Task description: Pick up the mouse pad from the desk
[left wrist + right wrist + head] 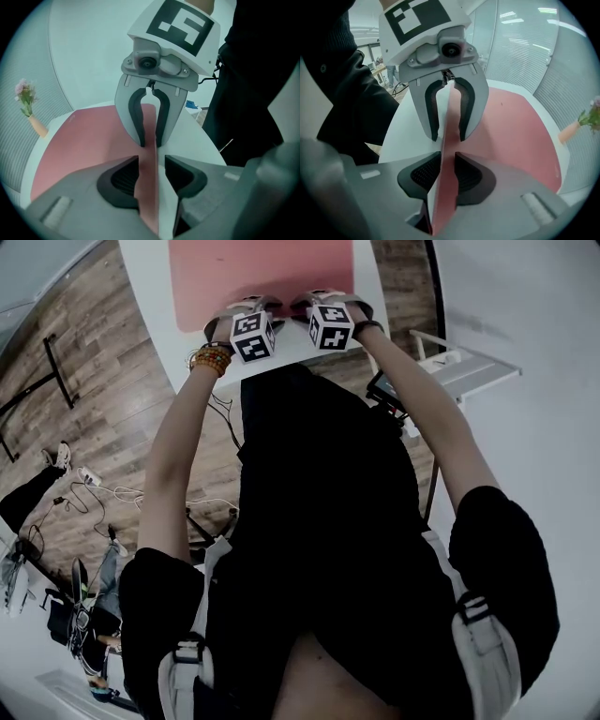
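A pink mouse pad (pixel 262 268) lies on the white desk (pixel 150 277) at the top of the head view. Its near edge is lifted and stands upright between both pairs of jaws. My left gripper (pixel 251 306) and right gripper (pixel 323 300) sit side by side at that edge, facing each other. In the left gripper view my left gripper (pixel 151 164) is shut on the pad's edge (pixel 147 187), and the right gripper faces it just beyond. In the right gripper view my right gripper (pixel 447 159) is shut on the same edge (pixel 445 187). The rest of the pad (pixel 511 136) still rests flat.
A small vase with pink flowers (pixel 28 105) stands on the desk's far side past the pad (pixel 581 124). A white rack (pixel 464 371) stands to the desk's right. Wooden floor with cables (pixel 94 493) lies to the left. The person's dark torso is close to the desk.
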Demonstrator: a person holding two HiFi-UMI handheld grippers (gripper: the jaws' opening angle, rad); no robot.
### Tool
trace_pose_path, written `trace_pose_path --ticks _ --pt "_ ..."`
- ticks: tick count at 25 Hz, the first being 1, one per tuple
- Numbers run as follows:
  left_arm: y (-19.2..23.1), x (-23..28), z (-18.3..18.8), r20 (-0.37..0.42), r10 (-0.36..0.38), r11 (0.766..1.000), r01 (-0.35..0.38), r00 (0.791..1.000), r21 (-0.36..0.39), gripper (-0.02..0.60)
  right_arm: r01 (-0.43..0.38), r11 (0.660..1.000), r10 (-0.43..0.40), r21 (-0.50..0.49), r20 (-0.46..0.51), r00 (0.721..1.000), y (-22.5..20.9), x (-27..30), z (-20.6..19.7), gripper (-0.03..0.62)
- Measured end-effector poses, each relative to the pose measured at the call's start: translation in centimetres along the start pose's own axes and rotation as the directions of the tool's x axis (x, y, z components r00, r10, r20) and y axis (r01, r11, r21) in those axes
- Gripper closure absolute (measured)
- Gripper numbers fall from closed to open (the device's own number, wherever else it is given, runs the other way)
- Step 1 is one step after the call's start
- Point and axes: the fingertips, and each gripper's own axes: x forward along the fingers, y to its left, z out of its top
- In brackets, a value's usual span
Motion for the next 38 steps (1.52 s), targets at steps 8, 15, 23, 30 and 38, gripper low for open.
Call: trace_pose_path --ticks 8,15,23,30,38 --pt "0.3 0.0 -0.3 0.012 -0.02 0.999 0.021 1.0 -0.04 0.411 0.047 0.999 -0.048 -0.016 -0.044 0.998 -0.2 0.1 0.3 0.522" --pt "1.2 -0.4 0.4 0.028 0.015 0.998 -0.013 1.0 -0.058 0.411 0.051 0.999 -0.051 -0.004 -0.036 0.998 -0.1 -0.1 0.4 0.565" --pt "1.0 -0.1 0.6 0.038 0.055 0.997 -0.052 0.998 -0.063 0.411 0.056 0.998 -0.056 0.039 -0.002 0.998 -0.2 -0.8 0.6 0.565" --pt "1.3 0.6 1.2 0.027 0.097 0.994 -0.096 0.995 -0.053 0.424 0.077 0.995 -0.078 0.057 0.021 0.997 -1.3 -1.8 0.8 0.563" --pt "2.7 -0.5 1.4 0.027 0.202 0.979 -0.201 0.979 -0.019 0.561 0.093 0.995 -0.097 0.047 0.109 0.989 -2.2 -3.1 1.7 0.514"
